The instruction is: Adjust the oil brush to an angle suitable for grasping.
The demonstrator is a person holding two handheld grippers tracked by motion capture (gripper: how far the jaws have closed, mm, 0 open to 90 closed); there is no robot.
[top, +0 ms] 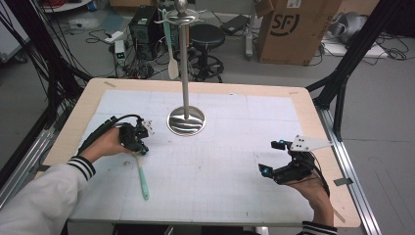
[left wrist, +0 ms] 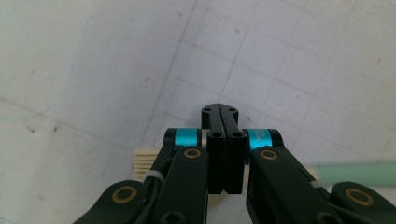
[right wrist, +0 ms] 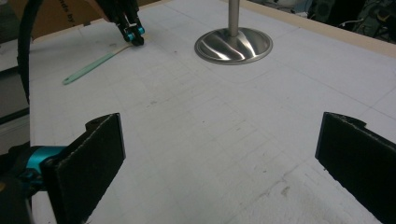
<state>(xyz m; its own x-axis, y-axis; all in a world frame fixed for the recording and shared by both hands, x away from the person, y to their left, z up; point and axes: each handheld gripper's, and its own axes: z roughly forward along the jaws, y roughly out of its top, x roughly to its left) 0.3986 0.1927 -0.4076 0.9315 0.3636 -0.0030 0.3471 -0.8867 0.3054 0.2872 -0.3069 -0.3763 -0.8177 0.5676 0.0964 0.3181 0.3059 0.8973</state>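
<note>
Pressing down at the cream head of the green spatula (top: 142,175), the left gripper (top: 142,148) is keeping its jaws shut, seemingly gripping nothing. The spatula is lying on the mat (top: 220,161) near its left edge. The right gripper (top: 272,156) is resting wide open beside the right edge, open mat lying between them below the stand (top: 186,120).

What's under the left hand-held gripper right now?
The left hand-held gripper, jaws shut, sits over the green-handled brush. Its cream head peeks out beneath; the gripper covers any contact.
</note>
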